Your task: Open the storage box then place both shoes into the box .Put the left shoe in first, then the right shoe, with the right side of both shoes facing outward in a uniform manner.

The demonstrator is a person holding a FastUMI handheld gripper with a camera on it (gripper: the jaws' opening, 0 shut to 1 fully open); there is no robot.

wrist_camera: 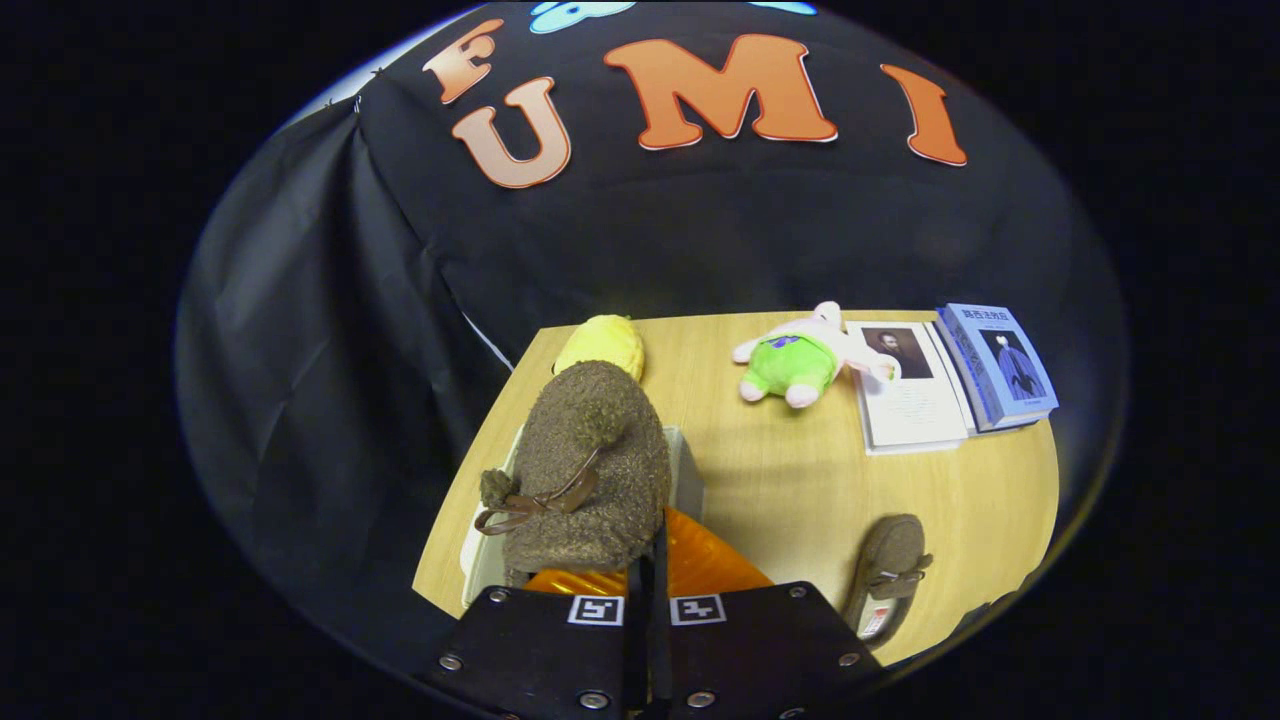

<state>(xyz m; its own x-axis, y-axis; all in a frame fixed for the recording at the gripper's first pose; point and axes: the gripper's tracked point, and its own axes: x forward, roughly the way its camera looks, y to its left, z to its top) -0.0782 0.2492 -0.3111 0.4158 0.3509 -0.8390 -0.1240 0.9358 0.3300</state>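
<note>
At lower centre the hand-held gripper (647,585) is clenched on a brown fuzzy shoe (585,470) above the storage box (685,475); the other shoe (888,572) lies lower right on the counter (800,480).

Plush toy (800,357), 2 books (955,380) (yellow toy (601,345))

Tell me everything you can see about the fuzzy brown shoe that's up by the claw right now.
The brown shoe is a fuzzy, fleece-like slipper with a thin brown leather-like lace tied in a bow at its side. It is lifted, toe pointing away, held at its heel end by the claw, whose fingers are closed together on it. Below it are the white storage box and its orange lid on the wooden table. A yellow plush lies just beyond its toe.
</note>
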